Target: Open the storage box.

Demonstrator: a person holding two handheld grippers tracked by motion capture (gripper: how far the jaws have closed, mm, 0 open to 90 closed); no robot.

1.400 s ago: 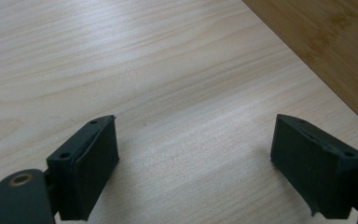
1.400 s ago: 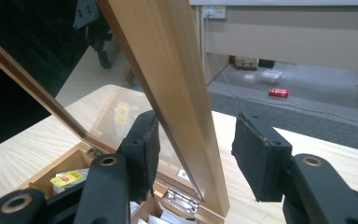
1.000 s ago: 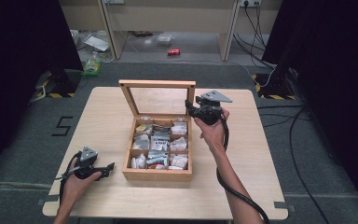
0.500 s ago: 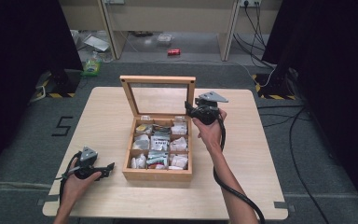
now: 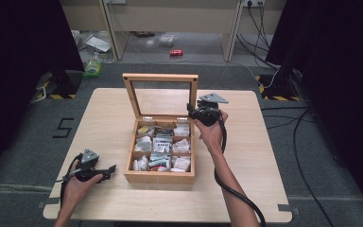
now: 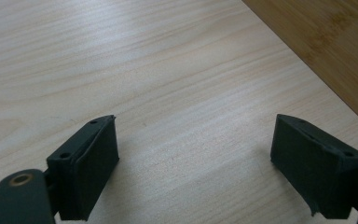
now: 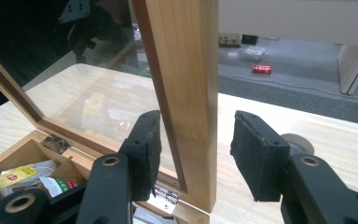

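A wooden box [image 5: 158, 176] with several compartments of tea bags [image 5: 163, 142] sits mid-table, its glass lid [image 5: 160, 77] standing upright. My right gripper [image 5: 191, 109] is at the lid's right edge. In the right gripper view its jaws straddle the lid's wooden side rail [image 7: 186, 93]: the left pad is close against the glass side and a gap shows at the right pad, so the right gripper [image 7: 193, 149] is open. My left gripper [image 5: 109, 169] rests on the table front left of the box, and the left gripper view shows the left gripper [image 6: 193, 163] open with bare wood between the jaws.
The table [image 5: 264, 156] has free room right of the box and along the front. The box's side wall [image 6: 335, 51] is just beyond the left gripper. A red can [image 5: 176, 52] and litter lie on the floor behind, cables [image 5: 307, 118] to the right.
The lid's top edge now stands slightly higher, more upright. My right gripper has shifted a little to the left with it. The left gripper has not moved.
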